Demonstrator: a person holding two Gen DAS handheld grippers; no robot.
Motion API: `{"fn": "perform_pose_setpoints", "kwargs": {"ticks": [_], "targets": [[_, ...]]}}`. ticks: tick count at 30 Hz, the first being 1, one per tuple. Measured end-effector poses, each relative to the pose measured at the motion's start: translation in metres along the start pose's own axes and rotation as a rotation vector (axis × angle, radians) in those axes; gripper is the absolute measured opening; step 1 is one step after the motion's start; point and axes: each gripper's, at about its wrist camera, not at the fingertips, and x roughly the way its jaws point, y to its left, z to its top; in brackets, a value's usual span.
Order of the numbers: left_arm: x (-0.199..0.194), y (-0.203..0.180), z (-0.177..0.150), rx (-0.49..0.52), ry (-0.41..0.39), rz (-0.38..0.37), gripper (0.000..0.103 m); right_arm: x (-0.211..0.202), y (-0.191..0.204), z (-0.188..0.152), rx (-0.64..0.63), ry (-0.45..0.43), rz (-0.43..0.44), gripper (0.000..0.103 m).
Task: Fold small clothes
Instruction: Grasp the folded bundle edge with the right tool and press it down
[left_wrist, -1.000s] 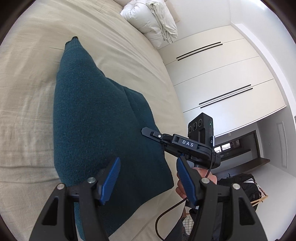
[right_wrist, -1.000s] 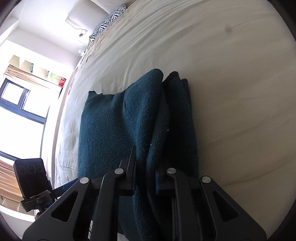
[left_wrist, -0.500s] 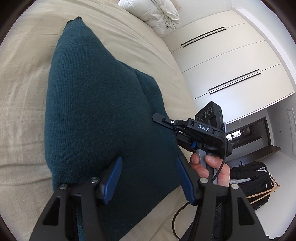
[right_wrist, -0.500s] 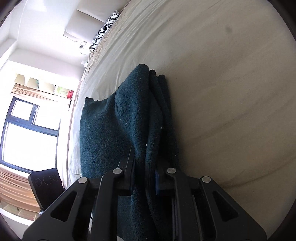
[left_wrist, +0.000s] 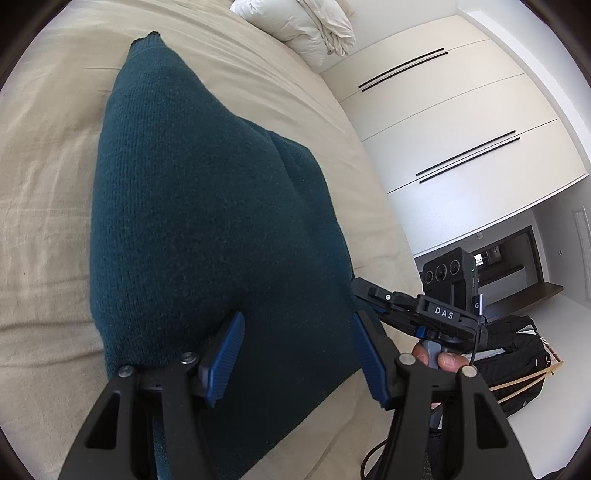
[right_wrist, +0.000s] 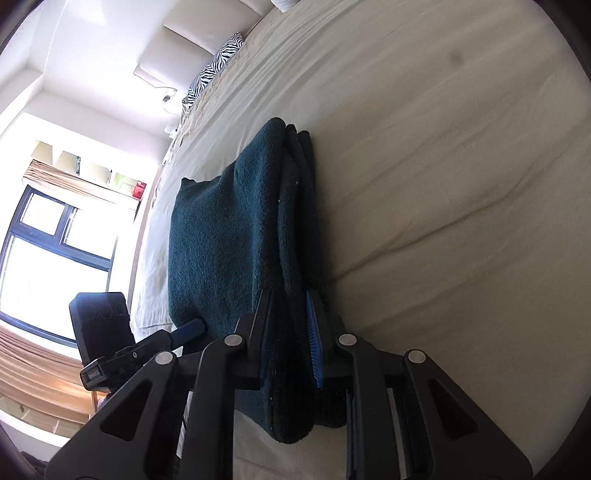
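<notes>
The dark teal knitted garment (left_wrist: 207, 236) lies folded on the beige bedspread (left_wrist: 44, 206), its layered edge stacked thick along the side nearest the right gripper (right_wrist: 290, 332); that gripper's jaws are narrow but easing apart, with the stacked fold of the garment between the blue pads (right_wrist: 314, 332), and whether they press on it cannot be told. The left gripper (left_wrist: 295, 354) hovers over the near end of the garment with its jaws standing well apart, holding nothing; beyond it a hand (left_wrist: 439, 360) grips the right tool's handle, white wardrobe doors (left_wrist: 461, 122) and a crumpled white duvet (left_wrist: 306, 26) behind.
</notes>
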Motion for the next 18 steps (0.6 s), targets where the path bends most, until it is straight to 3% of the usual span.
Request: {"fn": "perform_pose_setpoints", "kwargs": {"ticks": [10, 18], "targets": [[0.014, -0.009, -0.003, 0.002, 0.009, 0.01, 0.063, 0.011, -0.017, -0.034, -0.023, -0.016, -0.041, 0.017], [0.015, -0.008, -0.003, -0.005, 0.01, 0.003, 0.063, 0.006, -0.032, -0.043, -0.04, -0.018, -0.055, 0.017]]}}
